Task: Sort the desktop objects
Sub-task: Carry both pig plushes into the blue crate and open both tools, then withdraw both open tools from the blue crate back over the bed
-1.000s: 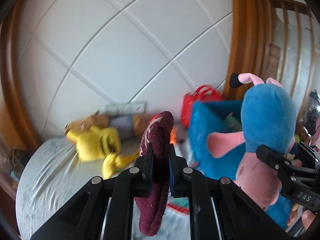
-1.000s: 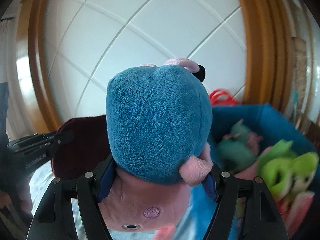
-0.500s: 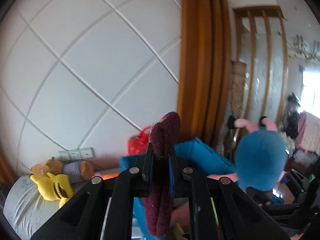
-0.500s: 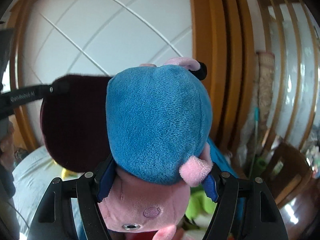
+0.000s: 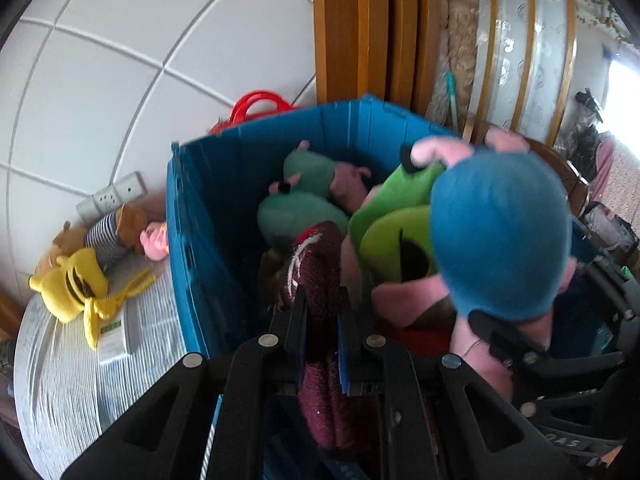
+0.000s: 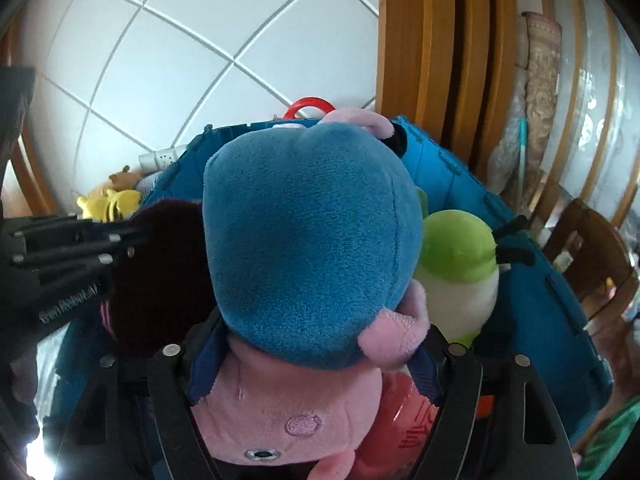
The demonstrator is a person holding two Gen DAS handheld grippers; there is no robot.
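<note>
My left gripper point(image 5: 322, 332) is shut on a dark maroon plush toy point(image 5: 316, 272) and holds it over the open blue storage bin point(image 5: 240, 156). My right gripper point(image 6: 316, 344) is shut on a blue-and-pink plush pig point(image 6: 308, 216), also above the bin point(image 6: 520, 240); the pig also shows in the left wrist view point(image 5: 500, 232). Inside the bin lie teal-and-pink plush pigs point(image 5: 304, 200) and a green plush point(image 5: 392, 224), also seen in the right wrist view point(image 6: 460, 260). The left gripper and maroon toy point(image 6: 160, 280) sit left of the pig.
On the grey striped bed point(image 5: 60, 380) left of the bin lie a yellow plush point(image 5: 72, 284), a brown striped plush point(image 5: 104, 232) and a white box point(image 5: 116, 332). A red handle point(image 5: 256, 104) sticks up behind the bin. Wooden frame point(image 5: 360, 28) and a chair point(image 6: 592, 256) stand right.
Both grippers have swung right and tilted down with their toys, from facing the wall to hanging over the blue bin's open top.
</note>
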